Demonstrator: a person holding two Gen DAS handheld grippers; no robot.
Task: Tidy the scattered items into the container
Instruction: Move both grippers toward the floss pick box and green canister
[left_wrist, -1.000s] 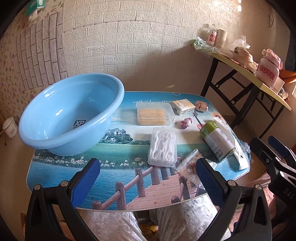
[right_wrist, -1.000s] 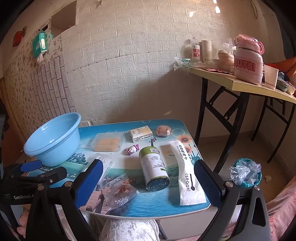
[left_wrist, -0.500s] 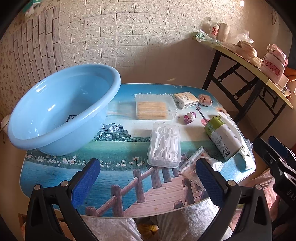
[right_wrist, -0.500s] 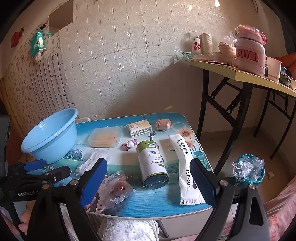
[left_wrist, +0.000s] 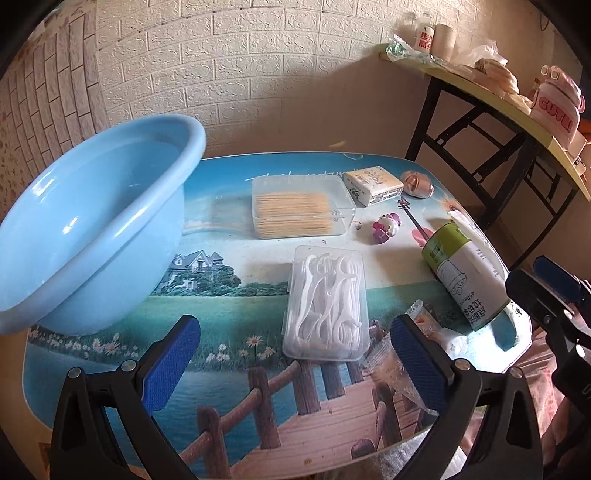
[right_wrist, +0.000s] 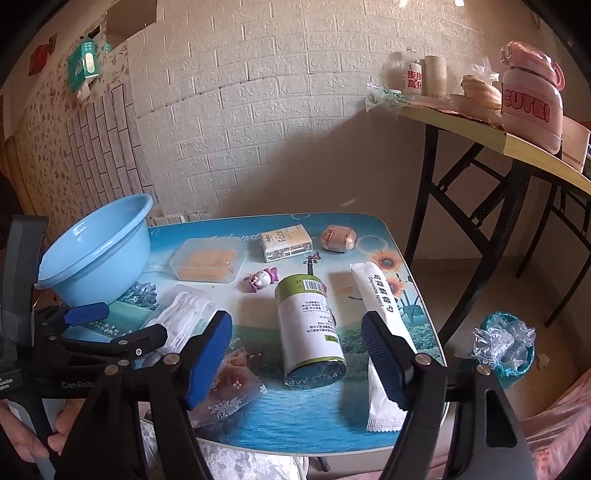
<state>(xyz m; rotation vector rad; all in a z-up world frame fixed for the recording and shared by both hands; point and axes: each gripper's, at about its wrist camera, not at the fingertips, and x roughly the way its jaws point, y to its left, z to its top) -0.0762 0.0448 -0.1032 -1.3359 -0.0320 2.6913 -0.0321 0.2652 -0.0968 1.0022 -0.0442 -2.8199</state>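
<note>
A pink "CUTE!" jug and paper cups sit on a yellow folding table — a bagged bin below.

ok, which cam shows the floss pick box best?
Left wrist: the floss pick box lies close and unobstructed, picks visible through the clear lid. In the right wrist view the box is partly hidden behind the left gripper and blurred.

On the table stood one round light-blue plastic basin, two clear plastic boxes, one green-and-white cylindrical can, one long white spoon packet and one small pink toy figure.
</note>
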